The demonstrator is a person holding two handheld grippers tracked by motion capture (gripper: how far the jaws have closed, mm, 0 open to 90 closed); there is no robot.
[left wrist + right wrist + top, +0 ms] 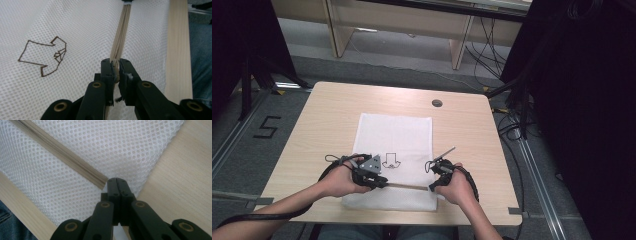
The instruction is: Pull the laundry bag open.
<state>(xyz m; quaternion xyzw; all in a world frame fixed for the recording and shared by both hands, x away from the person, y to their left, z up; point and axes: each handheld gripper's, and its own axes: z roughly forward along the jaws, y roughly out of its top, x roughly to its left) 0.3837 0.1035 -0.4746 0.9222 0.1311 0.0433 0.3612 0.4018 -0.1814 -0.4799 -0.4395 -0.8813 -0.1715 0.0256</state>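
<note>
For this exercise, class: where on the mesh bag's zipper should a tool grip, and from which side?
Grip the zipper at its left end, where the left tool pinches the pull. Come in along the tape: it lies flat and straight on the mesh bag.

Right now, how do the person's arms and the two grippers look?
Both forearms are bare, no sleeves. The left gripper is black with a grey three-cornered plate on top; the right gripper is black too. Black cables loop from both. The jaws' arms carry brass-coloured rivets.
</note>
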